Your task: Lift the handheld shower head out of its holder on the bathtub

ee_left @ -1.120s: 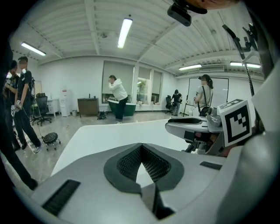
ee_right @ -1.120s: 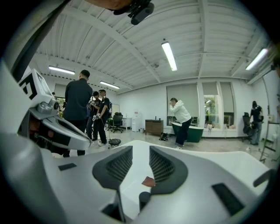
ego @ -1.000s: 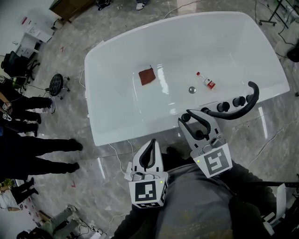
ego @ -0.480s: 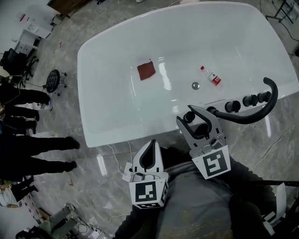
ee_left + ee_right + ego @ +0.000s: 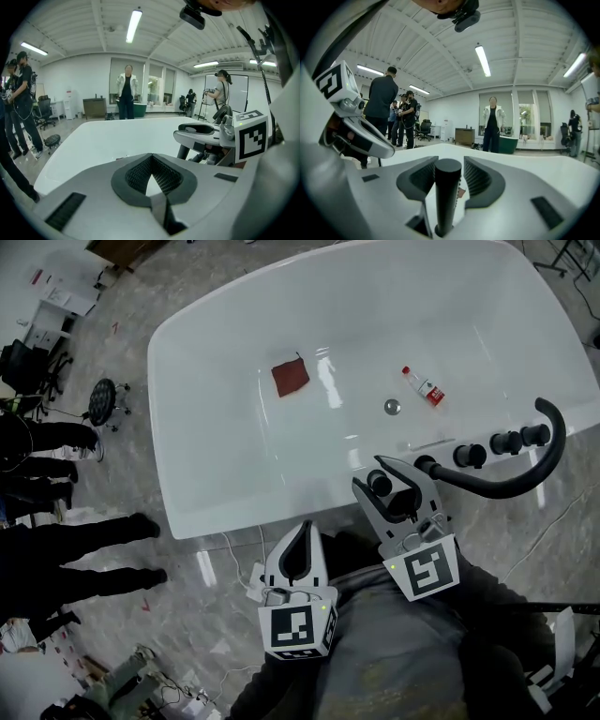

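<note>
A white bathtub (image 5: 375,315) sits right out in the open on a grey marbled floor (image 5: 131,432), and this looks like a big test hall or lab, not a home. Loose cables (image 5: 228,542) trail from the tub at seven o'clock, a wheeled stool (image 5: 101,399) stands at nine o'clock, and bystanders (image 5: 66,549) wait at eight. Overhead, long tube lights (image 5: 483,60) run along a ribbed ceiling (image 5: 525,42). Office chairs (image 5: 425,127), a cabinet (image 5: 465,136) and tall windows (image 5: 532,115) line the far wall.

Cloth (image 5: 290,378) left of bottle (image 5: 423,386) in bathtub (image 5: 216,493), shower head (image 5: 380,484) on near rim
</note>
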A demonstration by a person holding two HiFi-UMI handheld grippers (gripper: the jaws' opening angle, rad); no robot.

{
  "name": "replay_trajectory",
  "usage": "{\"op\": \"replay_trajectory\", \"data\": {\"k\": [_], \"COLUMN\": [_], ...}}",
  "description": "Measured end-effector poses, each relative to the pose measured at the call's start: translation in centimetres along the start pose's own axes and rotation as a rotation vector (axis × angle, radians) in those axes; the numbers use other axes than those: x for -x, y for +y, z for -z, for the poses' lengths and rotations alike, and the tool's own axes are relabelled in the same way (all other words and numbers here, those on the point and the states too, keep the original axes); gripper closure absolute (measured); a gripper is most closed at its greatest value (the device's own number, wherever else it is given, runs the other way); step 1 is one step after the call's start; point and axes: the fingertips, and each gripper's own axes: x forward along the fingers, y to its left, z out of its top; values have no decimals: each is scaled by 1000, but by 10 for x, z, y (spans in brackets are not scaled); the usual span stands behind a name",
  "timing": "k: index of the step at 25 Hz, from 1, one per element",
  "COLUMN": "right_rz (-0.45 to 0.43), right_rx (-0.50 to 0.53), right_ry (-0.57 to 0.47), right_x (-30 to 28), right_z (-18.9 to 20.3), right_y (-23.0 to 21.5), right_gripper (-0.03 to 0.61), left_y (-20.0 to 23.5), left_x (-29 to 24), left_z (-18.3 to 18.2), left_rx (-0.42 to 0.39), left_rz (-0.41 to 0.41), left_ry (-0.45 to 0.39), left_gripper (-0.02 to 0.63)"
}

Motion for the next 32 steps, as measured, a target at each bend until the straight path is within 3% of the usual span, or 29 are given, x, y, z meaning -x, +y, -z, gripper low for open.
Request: {"op": "replay_trajectory", "data": {"k": [13, 14, 28, 32], "right_rz": [-21, -27, -27, -34], "right_rx": [-34, -29, -10, 25], "right_ry": [94, 98, 129, 98], "right_x": [-10, -10, -11, -9], "right_z": [53, 53, 51, 30], "right_y": [10, 11, 15, 17], "right_gripper": [430, 463, 466, 466], "left_y": [4, 4, 9, 11], "left_x": [-18, -20, -11, -6], "left_z": [15, 15, 8, 1], "left_rx": [-5, -6, -4, 2], "left_rz": [10, 11, 12, 3], "left_ry": [33, 33, 34, 28], "left_gripper": [611, 611, 611, 611]}}
